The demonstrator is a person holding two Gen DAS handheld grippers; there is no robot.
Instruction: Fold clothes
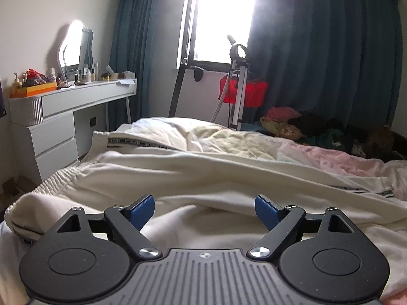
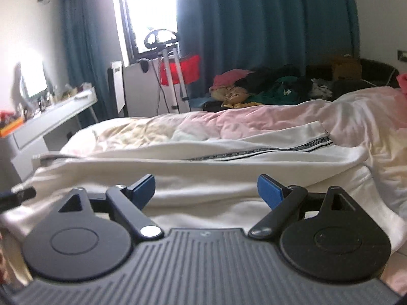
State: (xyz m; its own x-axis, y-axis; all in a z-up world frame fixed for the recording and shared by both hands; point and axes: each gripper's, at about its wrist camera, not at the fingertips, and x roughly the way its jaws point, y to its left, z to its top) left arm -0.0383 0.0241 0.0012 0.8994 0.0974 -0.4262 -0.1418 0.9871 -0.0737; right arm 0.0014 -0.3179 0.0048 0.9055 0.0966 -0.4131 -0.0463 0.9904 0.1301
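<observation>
Cream trousers [image 1: 193, 175] lie spread across the bed [image 1: 330, 160], elastic waistband [image 1: 63, 178] toward the left near the bed's edge, legs running off to the right, where a dark lettered side stripe [image 2: 267, 151] shows along the seam. They look already doubled leg over leg, though that is a judgement from the layered edges. Left gripper [image 1: 204, 209] hovers low over the cloth near the waistband end, its blue fingers [image 1: 142, 209] spread wide with nothing between them. Right gripper [image 2: 206, 190] sits likewise over the middle of the legs, fingers [image 2: 269, 190] wide apart and empty.

Fabric reads as thick, soft jersey: light, limp, not slippery, nothing to break. It will drape and sag rather than hold a crease, and a pinch taken too shallow would likely lift only the top layer. Best holds seem to be the firmer parts: the gathered waistband for the left, and the hem or striped seam toward the far right for the right, gripping through all layers at once. The quilt beneath is soft and rumpled, so a deep pinch risks catching bedding too.

Farther back, a heap of other clothes [image 2: 267, 89] sits on the bed before the blue curtains [image 2: 254, 25], and a white dressing bench [image 1: 71, 99] stands at the left wall
</observation>
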